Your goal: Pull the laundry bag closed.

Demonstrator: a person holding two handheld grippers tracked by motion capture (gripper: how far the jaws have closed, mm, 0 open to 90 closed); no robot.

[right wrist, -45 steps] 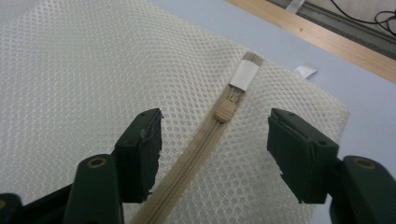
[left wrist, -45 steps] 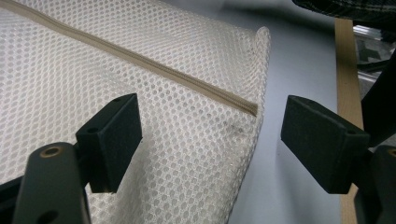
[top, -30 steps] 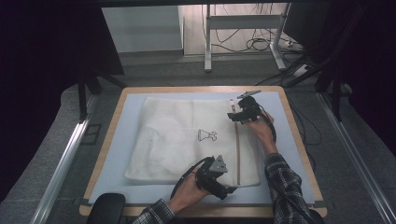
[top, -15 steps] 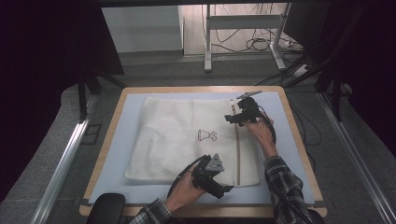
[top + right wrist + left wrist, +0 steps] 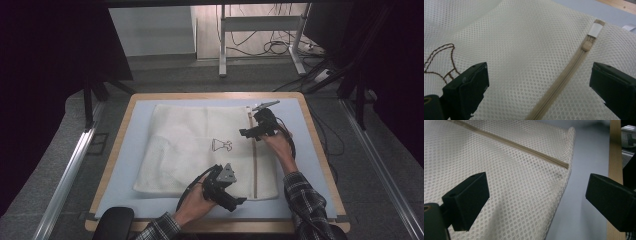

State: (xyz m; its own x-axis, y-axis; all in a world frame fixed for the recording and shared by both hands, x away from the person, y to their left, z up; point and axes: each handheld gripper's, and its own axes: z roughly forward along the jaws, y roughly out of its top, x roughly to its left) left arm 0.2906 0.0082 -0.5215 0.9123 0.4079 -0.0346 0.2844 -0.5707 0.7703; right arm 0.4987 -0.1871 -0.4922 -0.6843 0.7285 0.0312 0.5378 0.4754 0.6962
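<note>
A white mesh laundry bag [image 5: 200, 150] lies flat on the blue mat, with a beige zipper [image 5: 255, 170] running along its right side and a small brown embroidered figure [image 5: 221, 145] near the middle. My left gripper [image 5: 233, 200] hovers open over the bag's near right corner [image 5: 564, 182], where the zipper's end [image 5: 566, 166] shows; its own camera sees the left gripper [image 5: 537, 195] with nothing between the jaws. My right gripper [image 5: 250, 132] is open above the zipper's far part. From its camera, the right gripper [image 5: 539, 83] straddles the zipper [image 5: 564, 77], below the zipper pull [image 5: 587, 45] and white tab [image 5: 595, 29].
The blue mat [image 5: 125, 165] sits in a wooden-edged table [image 5: 112, 165]. A black object [image 5: 112, 225] rests at the near left corner. Beyond the table are a metal stand [image 5: 222, 45] and floor cables [image 5: 280, 47]. A wooden rim [image 5: 615, 157] runs right of the bag's corner.
My right gripper has moved nearer along the zipper, away from the bag's far edge. My left gripper has shifted slightly left over the near corner. Both stay open.
</note>
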